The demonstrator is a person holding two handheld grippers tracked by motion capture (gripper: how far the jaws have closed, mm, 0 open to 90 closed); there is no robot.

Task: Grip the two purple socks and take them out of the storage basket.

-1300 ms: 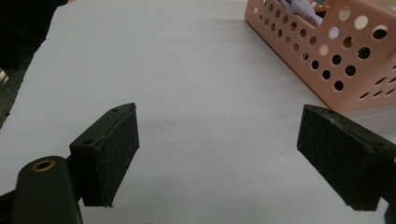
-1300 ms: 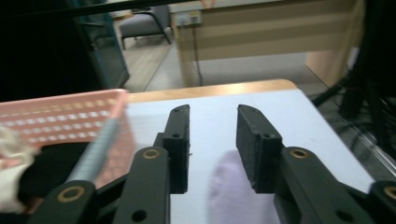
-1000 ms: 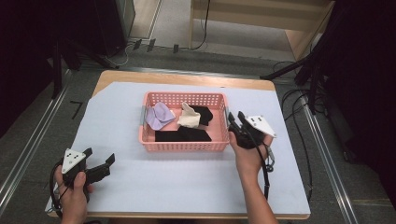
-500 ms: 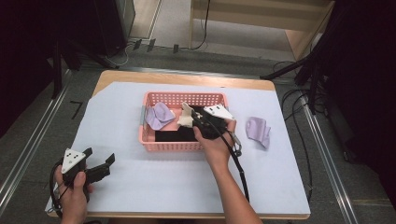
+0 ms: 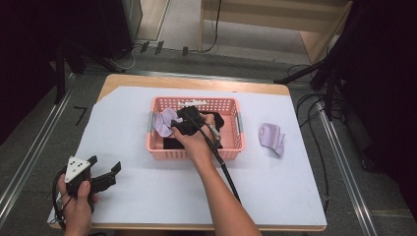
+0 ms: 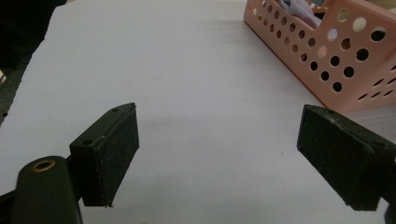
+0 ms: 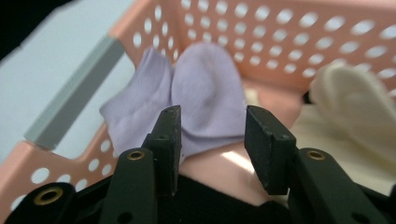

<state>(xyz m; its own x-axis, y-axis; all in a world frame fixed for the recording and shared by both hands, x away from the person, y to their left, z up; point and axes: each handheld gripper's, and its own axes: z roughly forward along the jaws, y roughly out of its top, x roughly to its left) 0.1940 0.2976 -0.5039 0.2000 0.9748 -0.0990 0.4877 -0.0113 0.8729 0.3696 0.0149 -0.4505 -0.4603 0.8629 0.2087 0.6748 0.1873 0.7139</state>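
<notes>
Nearest the table's (image 5: 147,196) front edge, at the left corner: left gripper (image 5: 101,178), held low in the left hand (image 5: 78,204), jaws spread wide with nothing between, only bare white cover ahead of them and the corner of the pink basket (image 6: 345,70) off beyond the right-hand jaw. Farther in, over the middle of the basket (image 5: 162,153): right gripper (image 5: 178,124), carried by the right hand (image 5: 196,142) and forearm reaching from the front edge, cable trailing back along the arm. Jaws there partly apart, just been opening, empty, pads touching no cloth. Directly ahead of those jaws, just beyond the tips: lilac sock (image 7: 196,100), crumpled against the basket's perforated wall near the grey handle (image 7: 70,100), partly draped up the rim. To the right of the jaws: cream cloth (image 7: 355,112). Beneath the jaws: dark cloth (image 5: 169,143) on the basket floor. Well off to the right, outside the basket on the white cover: second lilac sock (image 5: 272,137), lying loose, well apart from both grippers.
</notes>
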